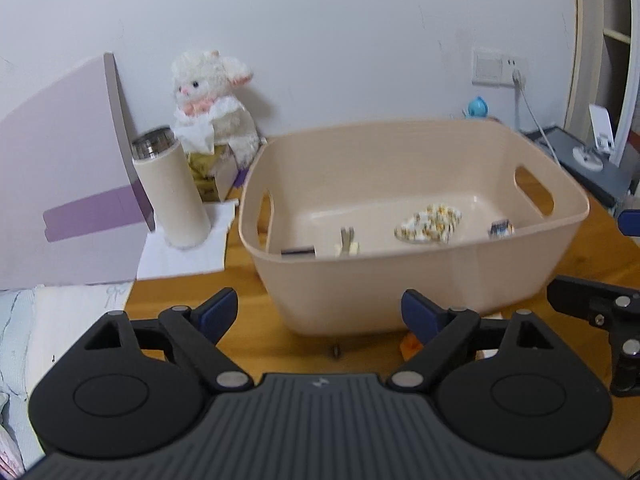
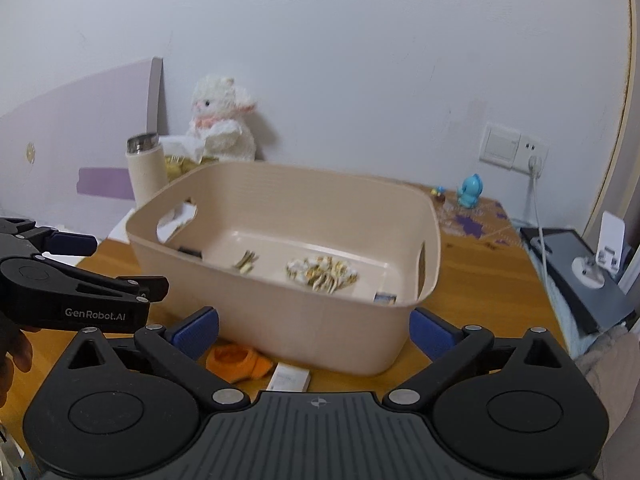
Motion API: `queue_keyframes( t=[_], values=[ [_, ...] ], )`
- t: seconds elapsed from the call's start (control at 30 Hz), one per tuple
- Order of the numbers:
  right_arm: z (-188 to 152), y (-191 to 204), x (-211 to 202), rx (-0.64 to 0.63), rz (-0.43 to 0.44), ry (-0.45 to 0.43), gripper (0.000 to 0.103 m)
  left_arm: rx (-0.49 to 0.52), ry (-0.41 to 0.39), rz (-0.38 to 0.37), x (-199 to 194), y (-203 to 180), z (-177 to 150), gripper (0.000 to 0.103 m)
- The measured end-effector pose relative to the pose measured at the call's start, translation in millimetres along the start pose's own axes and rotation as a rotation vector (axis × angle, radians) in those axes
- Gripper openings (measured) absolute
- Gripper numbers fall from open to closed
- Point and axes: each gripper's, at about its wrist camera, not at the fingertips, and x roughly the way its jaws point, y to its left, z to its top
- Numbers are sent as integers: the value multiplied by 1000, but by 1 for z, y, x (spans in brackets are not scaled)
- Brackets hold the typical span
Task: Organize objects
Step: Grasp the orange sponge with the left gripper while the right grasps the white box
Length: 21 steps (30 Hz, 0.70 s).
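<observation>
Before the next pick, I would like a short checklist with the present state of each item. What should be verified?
1. Left gripper open and holding nothing: ok.
2. Right gripper open and holding nothing: ok.
3. Beige basket upright, with free room on its floor: ok.
4. Orange object on the table in front of the basket, between the right gripper's fingers and not covered: ok.
5. Small white box beside it, lying apart from the orange object: cannot tell, they look very close.
6. Grippers apart from each other: ok, though the left one sits near.
</observation>
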Motion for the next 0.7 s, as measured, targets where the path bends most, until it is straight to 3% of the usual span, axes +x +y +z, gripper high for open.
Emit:
queue_keyframes(
  t=[0.4,0.7],
  values=[
    [-40,8,38,-24,20,135,103,16,124,-34,38,-5,-39,90],
    [-56,5,73,7,36,226,98,18,172,-92,60,-6,-49,90]
  ],
)
